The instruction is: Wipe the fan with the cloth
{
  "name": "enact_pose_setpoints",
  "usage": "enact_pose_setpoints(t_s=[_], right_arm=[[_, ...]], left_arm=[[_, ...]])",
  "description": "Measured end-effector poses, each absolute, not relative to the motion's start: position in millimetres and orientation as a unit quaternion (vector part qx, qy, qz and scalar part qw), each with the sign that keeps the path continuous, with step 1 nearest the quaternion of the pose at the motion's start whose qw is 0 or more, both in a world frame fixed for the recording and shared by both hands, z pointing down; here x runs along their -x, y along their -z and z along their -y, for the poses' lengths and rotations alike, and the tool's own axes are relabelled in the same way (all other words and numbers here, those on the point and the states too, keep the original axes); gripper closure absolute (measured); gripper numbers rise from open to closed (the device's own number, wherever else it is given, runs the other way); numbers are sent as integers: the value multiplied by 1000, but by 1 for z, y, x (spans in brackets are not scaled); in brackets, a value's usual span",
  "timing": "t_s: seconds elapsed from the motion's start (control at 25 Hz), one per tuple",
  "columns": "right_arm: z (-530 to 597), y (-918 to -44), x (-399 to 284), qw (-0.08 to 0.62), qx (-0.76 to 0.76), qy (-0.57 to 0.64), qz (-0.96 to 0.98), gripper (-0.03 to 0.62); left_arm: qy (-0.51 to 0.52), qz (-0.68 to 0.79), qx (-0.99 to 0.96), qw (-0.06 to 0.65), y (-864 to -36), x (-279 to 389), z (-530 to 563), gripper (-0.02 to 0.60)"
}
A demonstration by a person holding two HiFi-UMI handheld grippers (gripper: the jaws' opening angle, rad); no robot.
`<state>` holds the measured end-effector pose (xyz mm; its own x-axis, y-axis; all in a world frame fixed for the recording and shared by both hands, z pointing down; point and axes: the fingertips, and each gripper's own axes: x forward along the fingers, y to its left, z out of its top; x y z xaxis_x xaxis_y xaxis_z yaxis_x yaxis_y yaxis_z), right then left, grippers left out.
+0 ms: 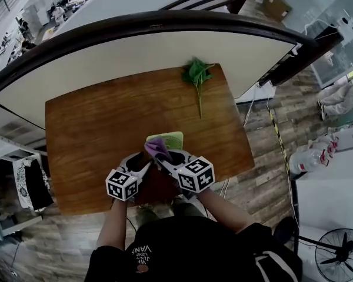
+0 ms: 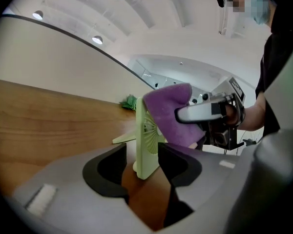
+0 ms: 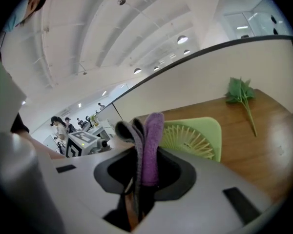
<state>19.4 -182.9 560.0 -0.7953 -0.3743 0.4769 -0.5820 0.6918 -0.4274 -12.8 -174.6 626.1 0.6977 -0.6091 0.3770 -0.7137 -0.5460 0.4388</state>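
1. standing upright on the wooden table (image 1: pixel 88 134) near its front edge, the small pale green fan (image 2: pixel 146 135) shows edge-on in the left gripper view, with a flat foot sticking out on the side away from the grille.
2. the left gripper (image 2: pixel 141 162) has its jaws spread wide. the fan's lower edge sits in the gap between the two dark pads, and bare wood shows between the fan and the left-hand pad, so nothing is clamped. whether the other pad touches the fan is not clear.
3. the right gripper (image 3: pixel 142 172) has its jaws closed on the cloth (image 3: pixel 151 140), a folded strip that is purple on one face and grey on the other and sticks up out of the pinch.
4. in the left gripper view the purple side of the cloth lies against the upper part of the fan's grille, with the right gripper just behind it and a hand (image 2: pixel 234 117) holding that gripper.
5. in the right gripper view the round ribbed grille shows just past the cloth.
6. in the head view both grippers sit close together at the near side of the table, marker cubes side by side, with the cloth bunched over the fan between their tips.
7. a green leafy sprig (image 1: pixel 197 75) lies at the far right part of the table, well apart from the fan.
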Motion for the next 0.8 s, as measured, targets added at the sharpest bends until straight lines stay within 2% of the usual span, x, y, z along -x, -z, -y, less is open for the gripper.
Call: enact_pose_setpoints(t_s=[0.28, 0.36, 0.44, 0.8], right_arm=[[193, -566, -14, 177, -243, -319, 899, 493], [195, -568, -17, 174, -245, -326, 896, 493], [197, -570, -25, 174, -253, -332, 892, 494], [204, -573, -81, 175, -309, -345, 869, 494]], left_arm=[[-104, 363, -872, 311, -647, 4, 183, 393], [-108, 356, -876, 307, -648, 1, 183, 456], [-108, 346, -881, 304, -648, -1, 183, 489], [-108, 337, -882, 312, -648, 1, 183, 492]])
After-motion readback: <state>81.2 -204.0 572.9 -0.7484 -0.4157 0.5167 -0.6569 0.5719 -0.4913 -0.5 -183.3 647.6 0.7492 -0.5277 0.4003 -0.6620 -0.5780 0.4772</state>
